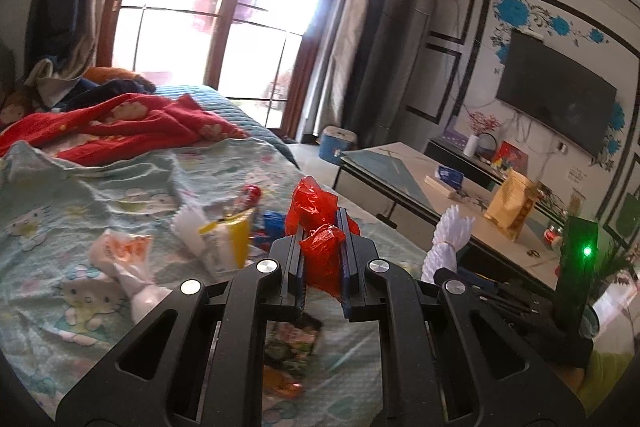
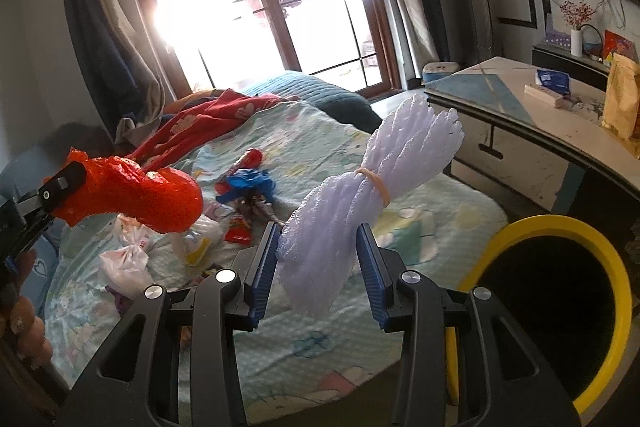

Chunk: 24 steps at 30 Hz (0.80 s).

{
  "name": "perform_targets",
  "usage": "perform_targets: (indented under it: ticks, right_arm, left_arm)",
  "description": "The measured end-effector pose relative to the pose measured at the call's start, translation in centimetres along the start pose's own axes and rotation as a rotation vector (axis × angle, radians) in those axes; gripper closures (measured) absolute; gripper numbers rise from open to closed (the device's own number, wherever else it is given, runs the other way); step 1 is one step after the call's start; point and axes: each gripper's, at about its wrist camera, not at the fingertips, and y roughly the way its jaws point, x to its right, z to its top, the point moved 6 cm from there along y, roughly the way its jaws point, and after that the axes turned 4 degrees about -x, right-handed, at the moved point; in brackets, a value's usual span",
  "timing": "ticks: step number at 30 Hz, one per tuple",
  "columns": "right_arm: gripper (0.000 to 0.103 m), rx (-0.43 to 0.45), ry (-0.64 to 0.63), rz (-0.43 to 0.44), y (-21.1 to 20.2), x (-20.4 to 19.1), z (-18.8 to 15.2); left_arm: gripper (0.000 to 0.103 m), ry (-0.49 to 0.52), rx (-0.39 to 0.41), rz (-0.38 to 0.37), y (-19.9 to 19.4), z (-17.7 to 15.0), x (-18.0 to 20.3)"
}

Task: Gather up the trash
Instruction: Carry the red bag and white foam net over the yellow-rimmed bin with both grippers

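In the left wrist view my left gripper (image 1: 320, 227) is shut on a crumpled red plastic bag (image 1: 316, 211), held above the bed. The right wrist view shows that same gripper (image 2: 60, 183) at the left edge with the red bag (image 2: 140, 195) bulging out of it. My right gripper (image 2: 318, 231) is shut on a white foam net bundle (image 2: 360, 187) tied with a rubber band; the bundle (image 1: 448, 235) also shows in the left view. A yellow-rimmed black bin (image 2: 600, 255) sits low on the right, beside the bed.
Loose trash lies on the cartoon-print bed sheet (image 2: 320, 347): a knotted white bag (image 2: 124, 263), a blue wrapper (image 2: 248, 183), a red wrapper (image 2: 250, 159), a yellow-white packet (image 1: 228, 239). A red blanket (image 1: 120, 123) lies further back. A low table (image 2: 520, 115) stands to the right.
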Motion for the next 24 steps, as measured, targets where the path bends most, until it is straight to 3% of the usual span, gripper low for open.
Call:
perform_targets:
  ticks: [24]
  right_arm:
    - [0.065,-0.007,0.038,-0.158,-4.5,9.7,-2.4]
  left_arm:
    - [0.095,0.130,-0.086,-0.161,4.6,-3.1,11.2]
